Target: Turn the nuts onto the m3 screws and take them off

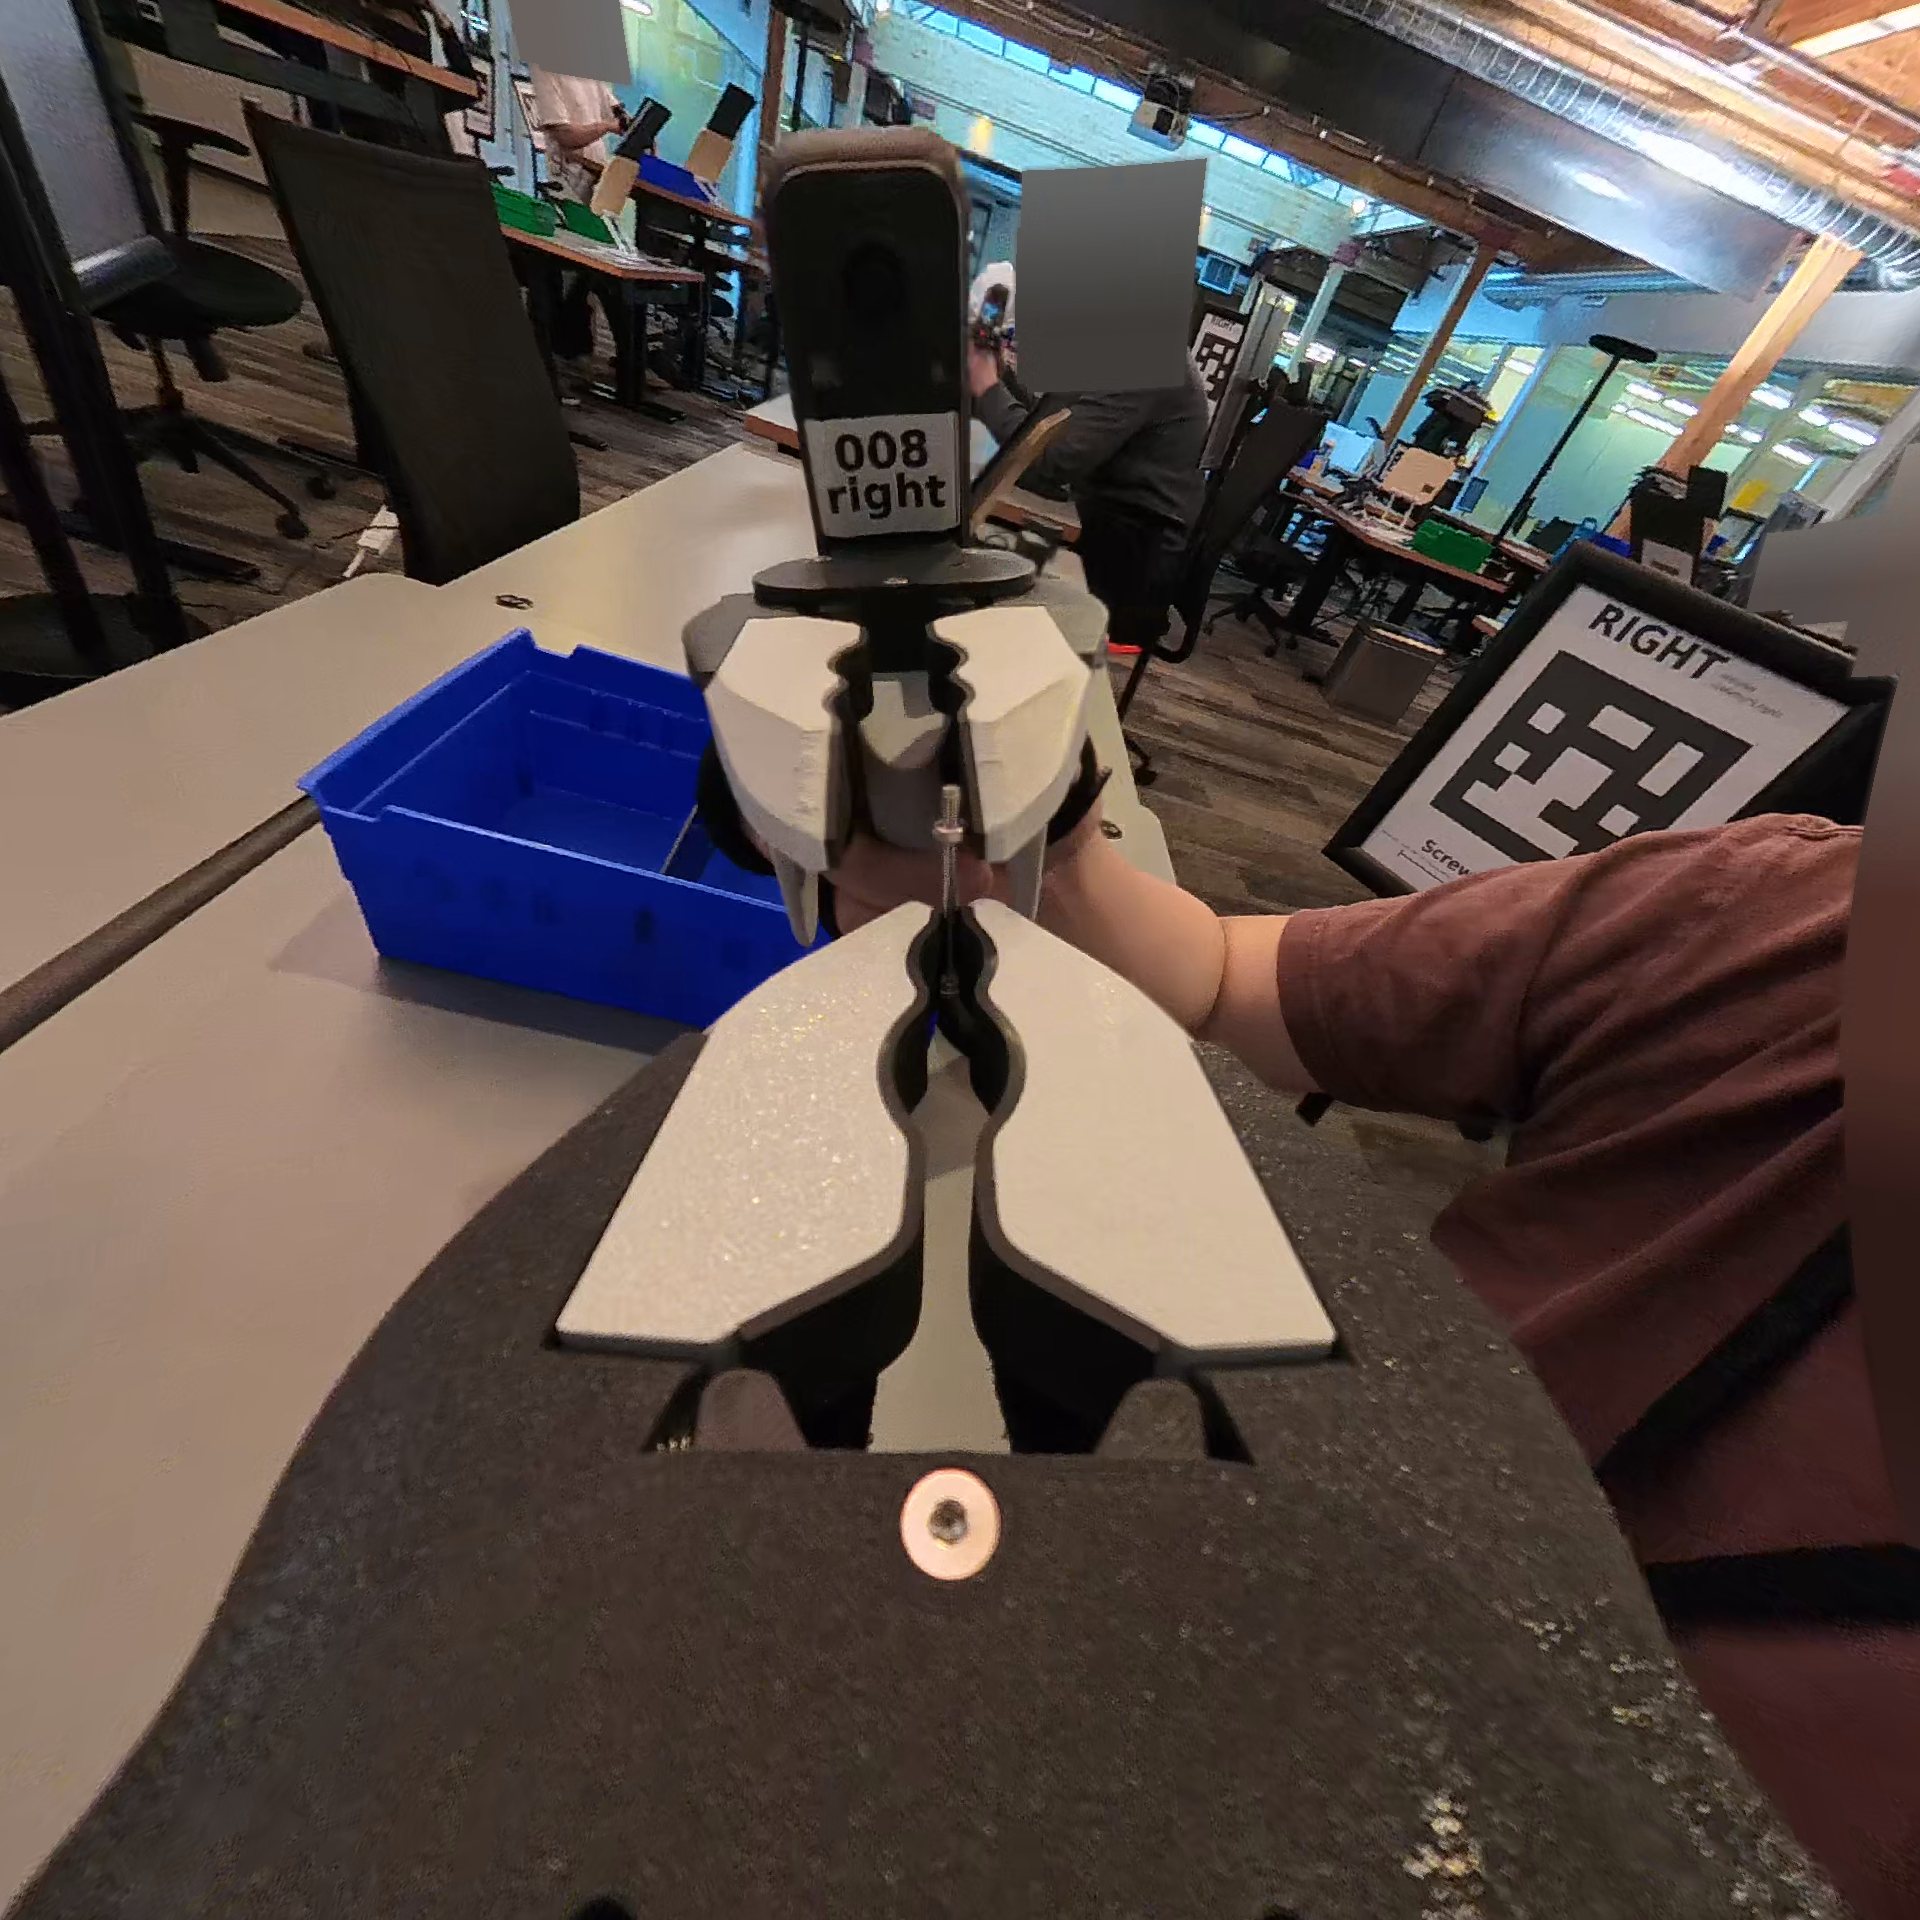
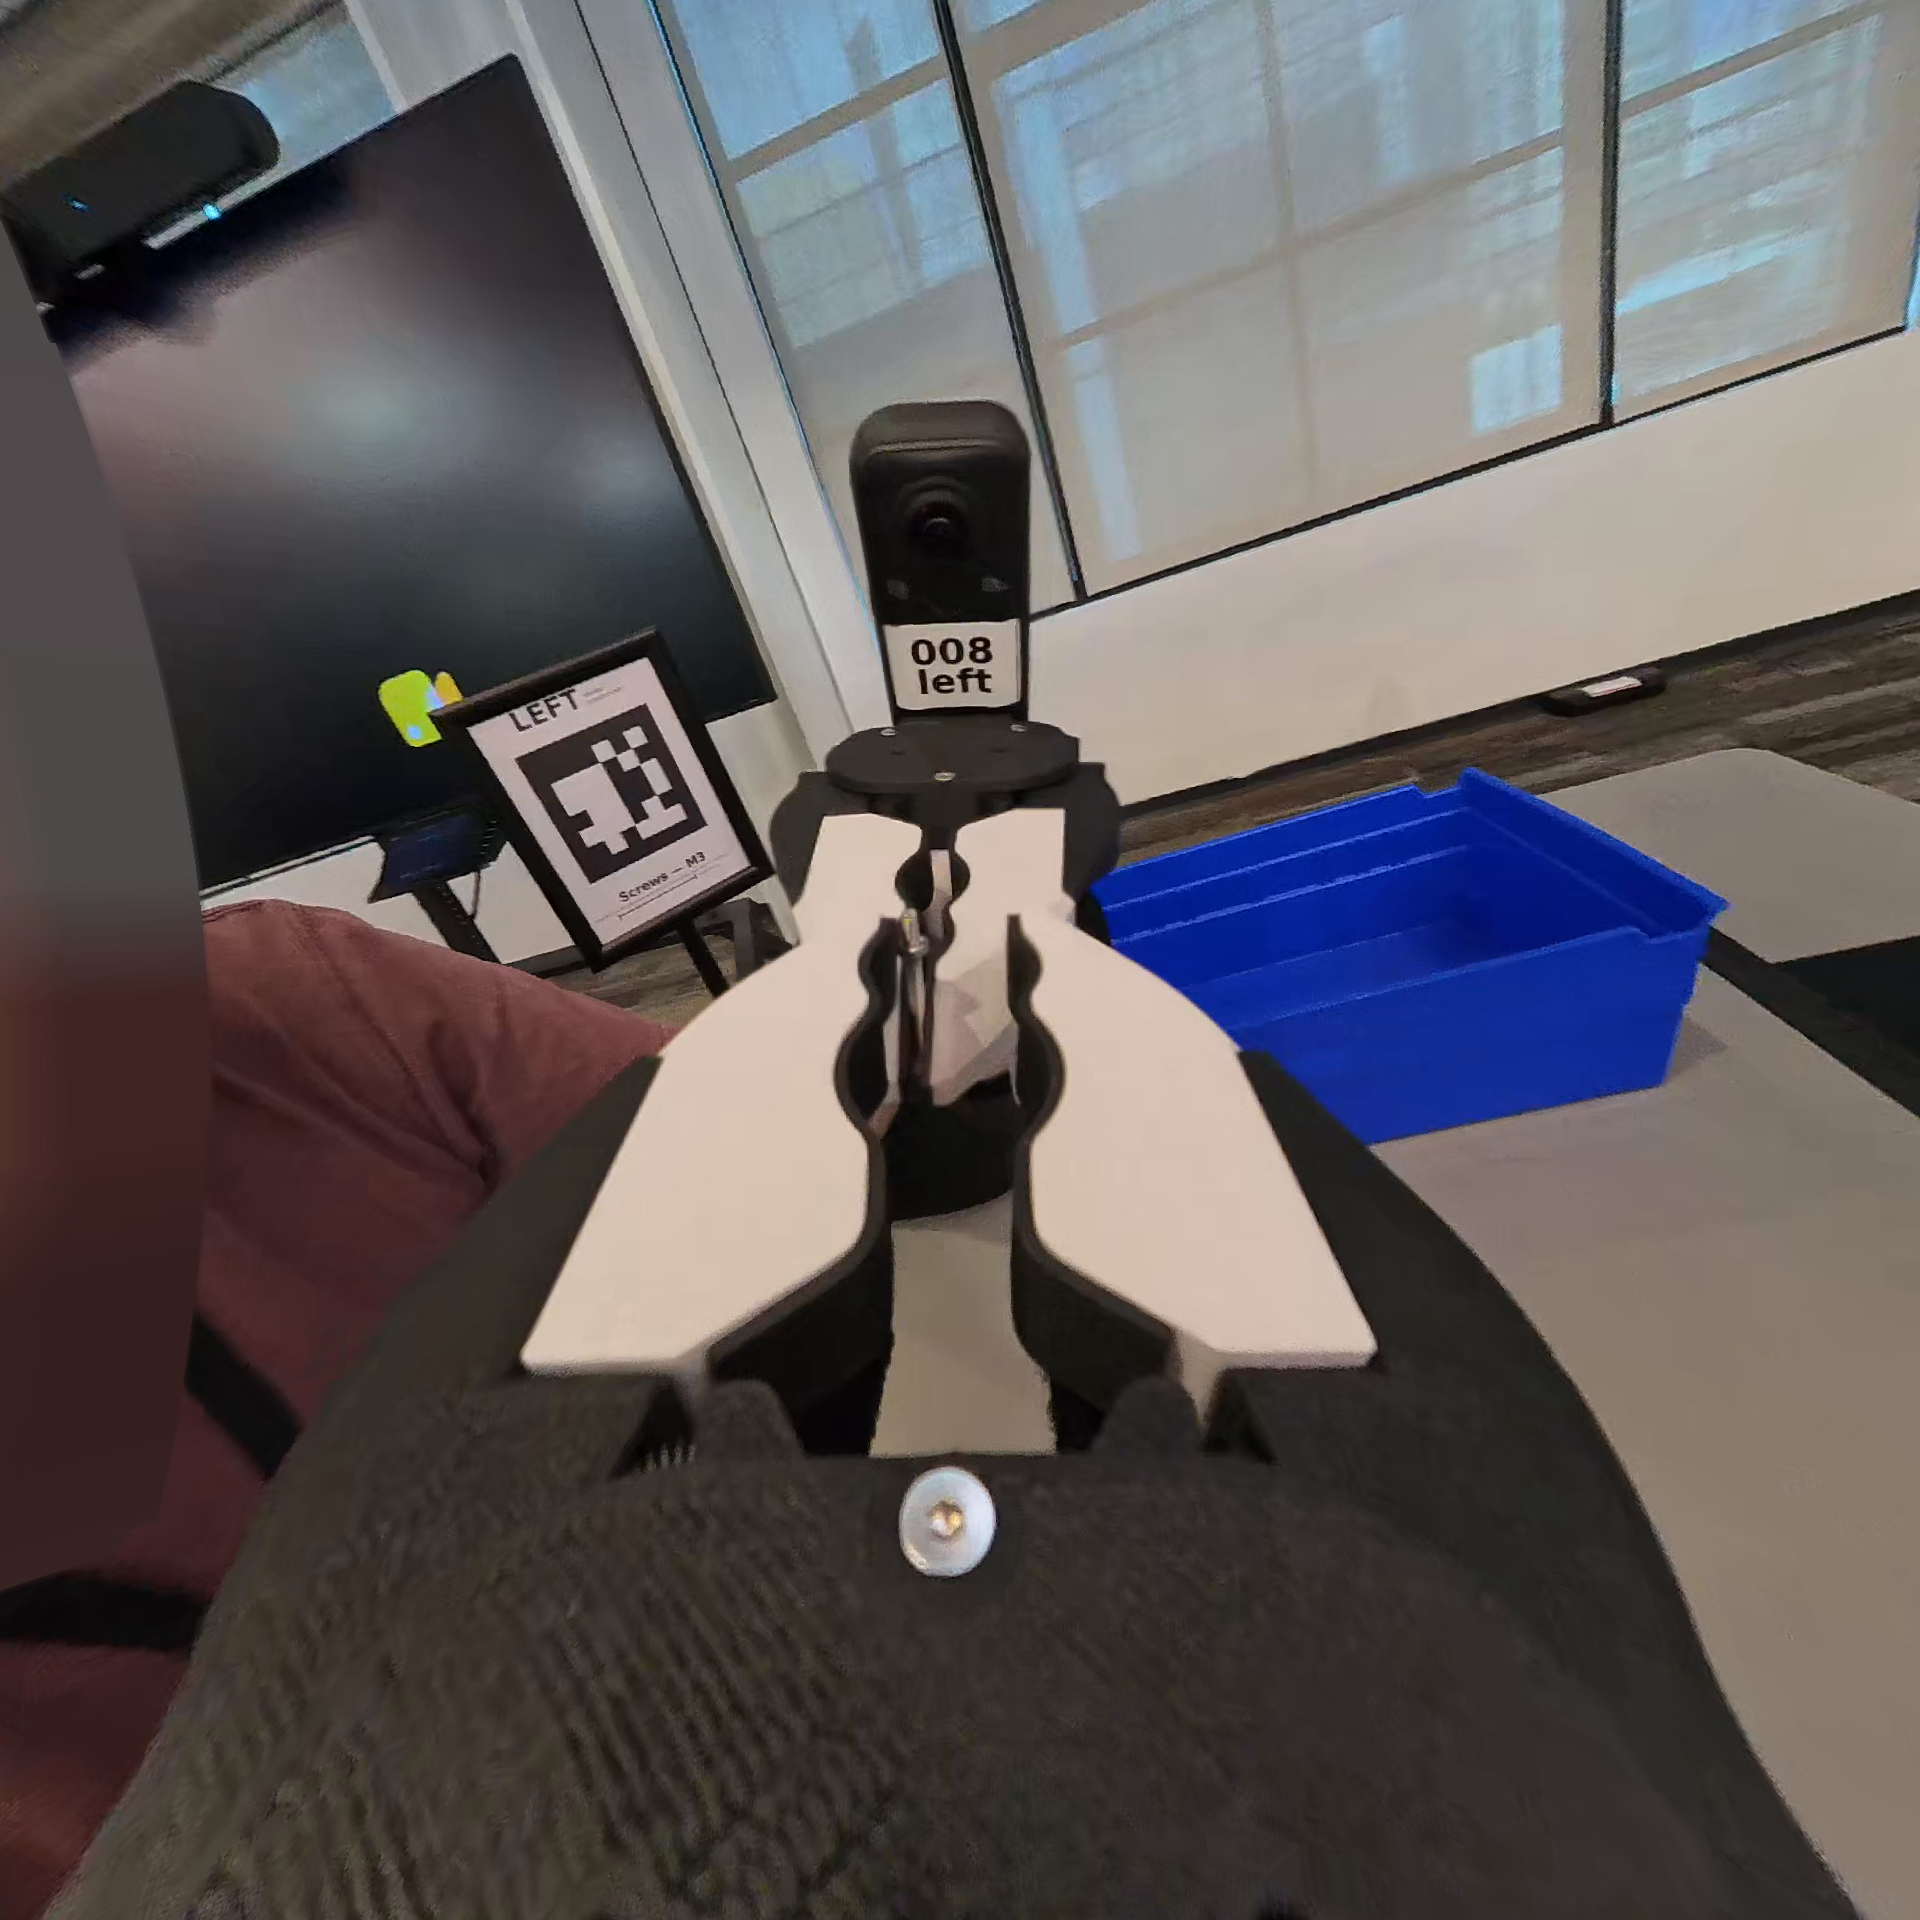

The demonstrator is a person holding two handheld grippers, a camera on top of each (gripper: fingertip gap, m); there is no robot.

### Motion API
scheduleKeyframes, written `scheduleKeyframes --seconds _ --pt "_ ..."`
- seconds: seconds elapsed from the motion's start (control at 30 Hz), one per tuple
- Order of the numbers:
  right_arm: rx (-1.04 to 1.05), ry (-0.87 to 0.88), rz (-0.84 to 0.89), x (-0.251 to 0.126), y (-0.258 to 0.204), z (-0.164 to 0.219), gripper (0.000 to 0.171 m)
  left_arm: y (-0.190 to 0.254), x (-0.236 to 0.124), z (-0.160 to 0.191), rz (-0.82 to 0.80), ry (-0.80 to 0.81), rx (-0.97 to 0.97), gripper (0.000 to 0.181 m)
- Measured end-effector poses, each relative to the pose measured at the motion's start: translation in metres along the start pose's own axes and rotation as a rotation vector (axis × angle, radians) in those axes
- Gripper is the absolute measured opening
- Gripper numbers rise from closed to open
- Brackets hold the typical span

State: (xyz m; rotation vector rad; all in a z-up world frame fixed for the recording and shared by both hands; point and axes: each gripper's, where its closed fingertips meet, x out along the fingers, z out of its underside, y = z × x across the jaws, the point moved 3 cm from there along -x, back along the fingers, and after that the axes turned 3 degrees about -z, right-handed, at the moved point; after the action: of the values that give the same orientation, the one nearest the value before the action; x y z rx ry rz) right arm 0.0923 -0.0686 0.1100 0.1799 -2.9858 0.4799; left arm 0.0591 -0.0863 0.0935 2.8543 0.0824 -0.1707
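A thin silver screw (image 1: 948,883) with a small nut (image 1: 949,828) near its far end spans the two facing grippers above the table (image 1: 208,1143). The left gripper (image 1: 948,920) is closed on the screw's near end. The right gripper (image 2: 940,940) stands slightly parted around the nut end; whether it grips I cannot tell.
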Motion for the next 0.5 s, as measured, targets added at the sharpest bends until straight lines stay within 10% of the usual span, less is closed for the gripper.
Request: scheduleKeyframes --seconds 0.5 --pt "0.013 0.011 -0.014 -0.008 -0.001 -0.005 0.022 0.007 -0.003 -0.005 0.004 0.016 0.024 0.002"
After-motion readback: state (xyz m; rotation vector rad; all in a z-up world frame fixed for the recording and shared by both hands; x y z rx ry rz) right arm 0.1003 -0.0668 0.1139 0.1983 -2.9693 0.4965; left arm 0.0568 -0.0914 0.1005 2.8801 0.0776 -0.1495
